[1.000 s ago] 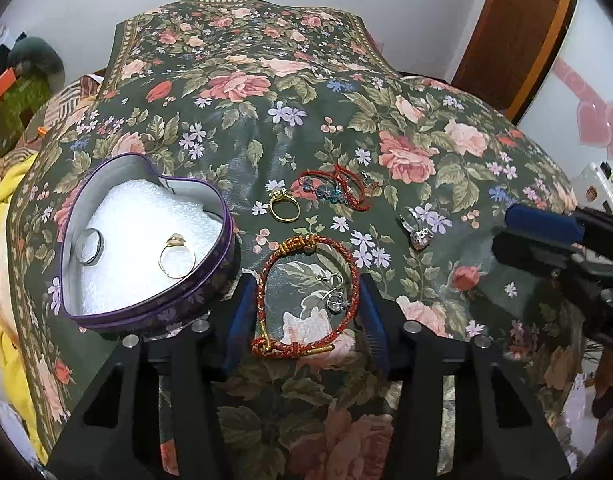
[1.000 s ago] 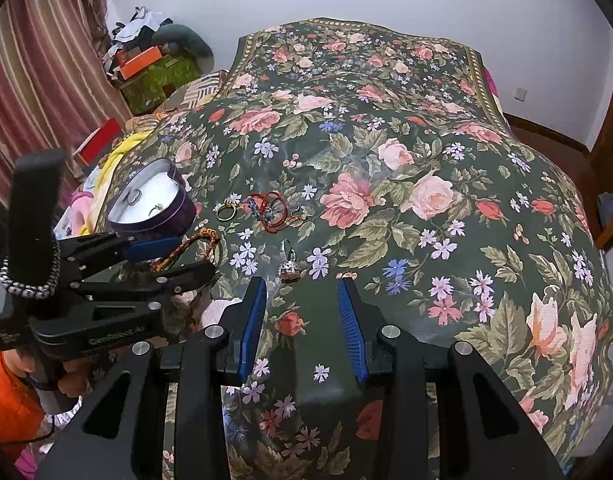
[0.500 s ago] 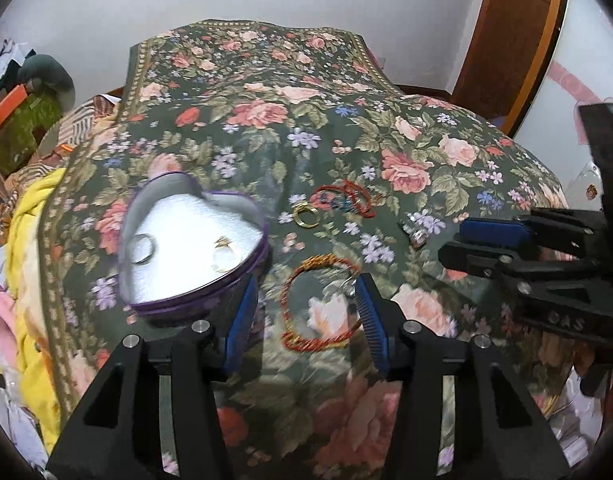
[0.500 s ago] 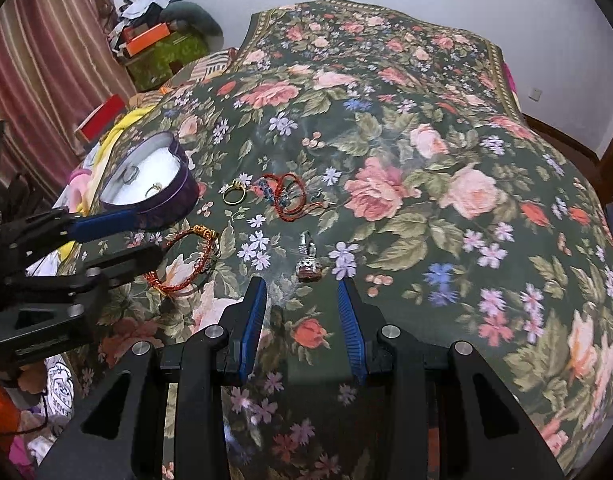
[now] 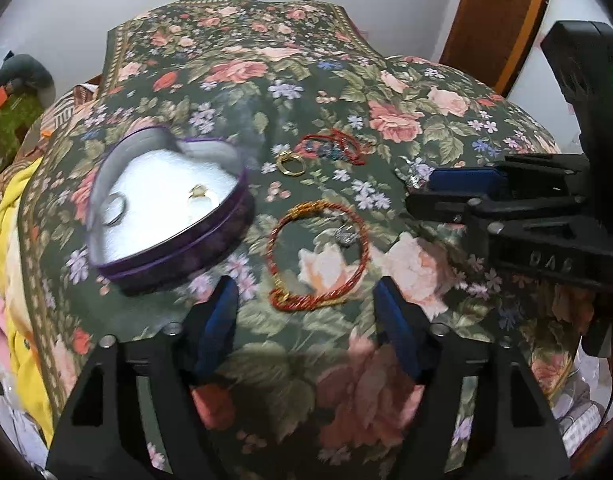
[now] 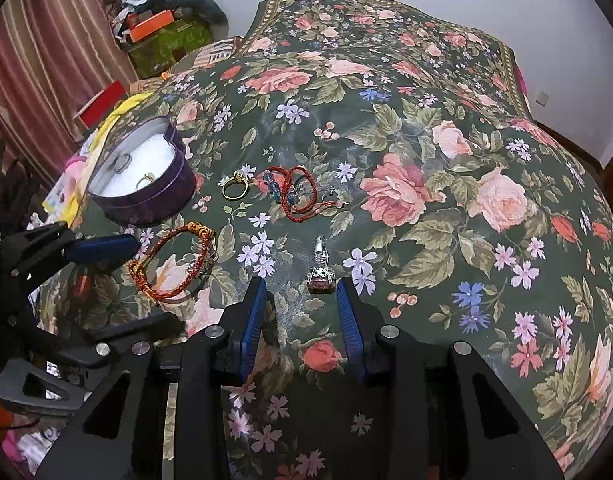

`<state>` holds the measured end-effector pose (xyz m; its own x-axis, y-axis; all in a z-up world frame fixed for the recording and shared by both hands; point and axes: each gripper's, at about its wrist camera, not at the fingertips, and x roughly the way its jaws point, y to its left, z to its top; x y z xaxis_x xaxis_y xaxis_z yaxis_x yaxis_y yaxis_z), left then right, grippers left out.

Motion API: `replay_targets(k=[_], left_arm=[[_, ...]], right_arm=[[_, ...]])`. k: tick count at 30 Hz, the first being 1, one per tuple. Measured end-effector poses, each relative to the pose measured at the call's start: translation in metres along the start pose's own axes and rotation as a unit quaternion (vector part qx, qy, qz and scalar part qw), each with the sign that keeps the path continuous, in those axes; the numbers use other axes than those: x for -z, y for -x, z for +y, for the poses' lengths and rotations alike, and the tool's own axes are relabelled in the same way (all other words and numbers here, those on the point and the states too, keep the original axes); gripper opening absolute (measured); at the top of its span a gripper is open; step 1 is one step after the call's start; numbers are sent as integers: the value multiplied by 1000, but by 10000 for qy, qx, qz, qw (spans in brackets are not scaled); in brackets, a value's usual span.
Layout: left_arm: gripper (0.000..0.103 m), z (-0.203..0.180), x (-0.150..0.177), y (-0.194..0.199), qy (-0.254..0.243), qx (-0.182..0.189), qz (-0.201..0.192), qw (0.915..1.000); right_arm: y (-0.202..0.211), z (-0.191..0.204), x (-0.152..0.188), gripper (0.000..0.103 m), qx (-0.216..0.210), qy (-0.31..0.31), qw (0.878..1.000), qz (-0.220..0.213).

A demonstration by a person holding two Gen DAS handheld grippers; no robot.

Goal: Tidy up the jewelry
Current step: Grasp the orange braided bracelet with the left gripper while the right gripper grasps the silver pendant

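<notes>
my left gripper (image 5: 306, 300) hangs over the bed's dark green floral bedspread (image 6: 426, 140), its blue-padded jaws opening, with nothing pressed between the pads. just ahead of its fingertips, lying flat on the cloth, is the red-and-gold braided cord bracelet (image 5: 316, 256), a small silvery charm (image 5: 344, 236) resting inside its loop. the left finger (image 5: 222, 320) sits close to the purple heart-shaped tin with a white foam lining (image 5: 166, 216); on the foam lie a silver ring (image 5: 114, 206) and a gold ring with a pale stone (image 5: 200, 196).

my right gripper (image 6: 302, 312) is narrowly spread, pads apart and gripping nothing. between its fingertips, nearer the right pad, lies the silver pendant with a dark red stone (image 6: 321, 270), flat on the bedspread; whether the pad touches it i cannot tell.

farther up the bed, beside the tin, rests a second gold ring (image 6: 235, 189), and just to its right a tangle of red cord with blue beads (image 6: 294, 194). both lie outside the tin. the pendant and braided bracelet are likewise outside it.

in the left wrist view the right gripper enters from the right edge, its blue pad (image 5: 462, 180) above the cloth near the pendant.
</notes>
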<state>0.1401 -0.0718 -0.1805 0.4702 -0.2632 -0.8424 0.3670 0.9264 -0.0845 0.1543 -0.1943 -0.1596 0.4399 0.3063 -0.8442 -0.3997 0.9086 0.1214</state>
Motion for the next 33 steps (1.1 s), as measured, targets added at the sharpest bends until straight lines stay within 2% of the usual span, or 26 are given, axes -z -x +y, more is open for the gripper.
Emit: replay_targets(k=[3, 9, 18, 24, 31, 33], left_arm=[[74, 0, -5, -6, 47, 65, -58, 10000], [72, 8, -11, -7, 209, 338, -159, 9991], [44, 9, -9, -4, 252, 537, -220, 9980], [33, 11, -9, -2, 360, 473, -186, 9981], [32, 9, -8, 12, 362, 372, -333, 9981], [29, 8, -9, 17, 361, 336, -387, 9980]], right_arm=[[-3, 1, -1, 29, 57, 51, 10000, 16], [-10, -5, -5, 14, 46, -82, 9999, 40], [-5, -9, -5, 14, -73, -251, 9996, -103], [5, -12, -5, 14, -87, -327, 9991, -241], [17, -14, -6, 14, -86, -371, 9985, -391], [20, -13, -7, 14, -86, -364, 9984, -428]])
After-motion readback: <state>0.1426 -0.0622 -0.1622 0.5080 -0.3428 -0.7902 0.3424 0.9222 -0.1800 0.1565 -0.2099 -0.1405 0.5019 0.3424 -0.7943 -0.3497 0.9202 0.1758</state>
